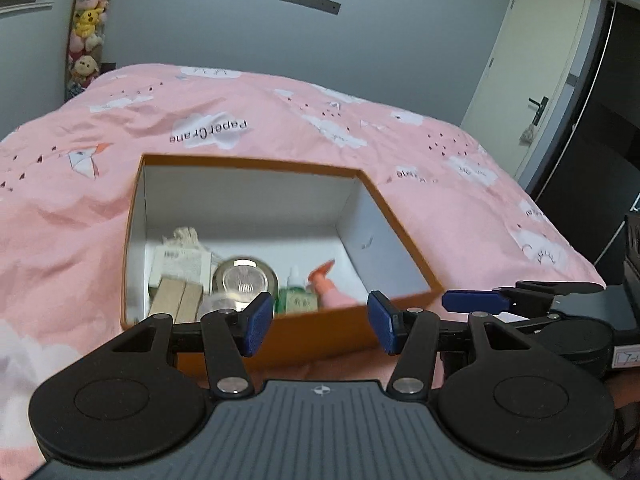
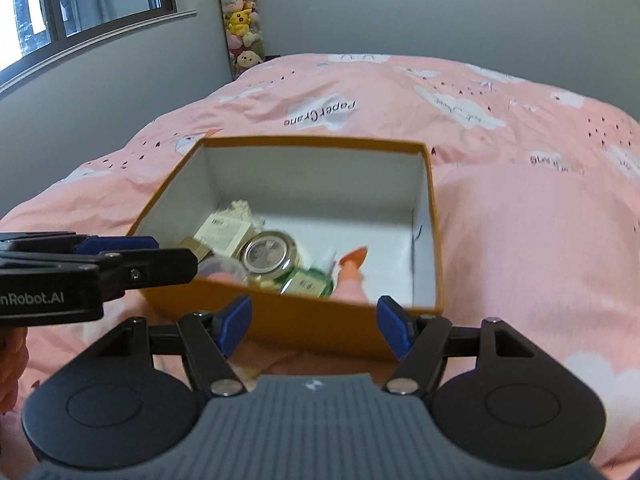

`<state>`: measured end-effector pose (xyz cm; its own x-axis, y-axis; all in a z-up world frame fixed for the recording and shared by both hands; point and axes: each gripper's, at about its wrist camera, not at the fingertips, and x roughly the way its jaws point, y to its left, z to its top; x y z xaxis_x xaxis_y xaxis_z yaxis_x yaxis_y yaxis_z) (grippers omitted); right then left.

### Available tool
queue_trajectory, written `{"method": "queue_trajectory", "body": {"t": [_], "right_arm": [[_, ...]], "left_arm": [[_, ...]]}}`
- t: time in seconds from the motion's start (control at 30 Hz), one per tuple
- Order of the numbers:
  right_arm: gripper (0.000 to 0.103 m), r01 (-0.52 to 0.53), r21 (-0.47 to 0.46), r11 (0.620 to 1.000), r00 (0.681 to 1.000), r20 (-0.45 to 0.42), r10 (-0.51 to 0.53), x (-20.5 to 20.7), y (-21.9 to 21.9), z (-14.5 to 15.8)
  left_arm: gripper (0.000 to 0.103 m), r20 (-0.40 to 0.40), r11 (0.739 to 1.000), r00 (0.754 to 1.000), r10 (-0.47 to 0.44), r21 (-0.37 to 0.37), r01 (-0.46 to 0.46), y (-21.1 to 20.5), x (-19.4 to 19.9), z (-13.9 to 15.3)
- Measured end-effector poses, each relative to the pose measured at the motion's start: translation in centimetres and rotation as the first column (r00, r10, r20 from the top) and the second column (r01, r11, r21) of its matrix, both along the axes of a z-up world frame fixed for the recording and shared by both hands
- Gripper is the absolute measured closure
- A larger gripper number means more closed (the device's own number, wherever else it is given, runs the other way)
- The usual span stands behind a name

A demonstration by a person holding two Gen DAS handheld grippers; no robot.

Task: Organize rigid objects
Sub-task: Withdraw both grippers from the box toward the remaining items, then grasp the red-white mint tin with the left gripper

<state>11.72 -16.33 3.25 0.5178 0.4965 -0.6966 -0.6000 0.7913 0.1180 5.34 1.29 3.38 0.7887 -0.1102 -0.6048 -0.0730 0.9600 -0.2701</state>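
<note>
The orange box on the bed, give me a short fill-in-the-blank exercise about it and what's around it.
1. The orange box rests on a ____ bedspread.
2. The inside walls of the box are ____.
3. The round glass jar lies ____ the box.
4. Both the left claw and the right claw hold ____.

Missing words: pink; white; inside; nothing
</note>
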Motion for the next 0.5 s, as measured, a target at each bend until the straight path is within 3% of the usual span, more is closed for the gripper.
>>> {"method": "queue_trajectory", "body": {"t": [0.27, 0.33, 0.4, 0.5], "right_arm": [[0.034, 0.027, -0.055, 0.998, 0.991, -0.129, -0.034, -1.4, -0.3, -3.1], [0.034, 0.038, -0.078, 0.996, 0.986, -0.159, -0.05, -1.6, -0.6, -3.9], [0.034, 0.047, -0.092, 0.995, 0.98, -0.188, -0.063, -1.9, -0.9, -4.7], [0.036, 0.047, -0.092, 0.995, 0.967, -0.245, -0.068, -2.3, -1.5, -5.8]], "left_arm": [[0.041, -0.165, 0.997, 0.986, -0.01, -0.08, -0.003, 0.3, -0.9, -3.3], [0.048, -0.238, 0.992, 0.971, -0.006, -0.123, -0.025, 0.6, -0.7, -4.4], [0.048, -0.262, 0.983, 0.965, -0.022, -0.182, -0.027, 0.7, -0.7, -5.1], [0.048, -0.29, 0.978, 0.956, -0.033, -0.206, -0.028, 0.5, -1.1, -6.2]]}}
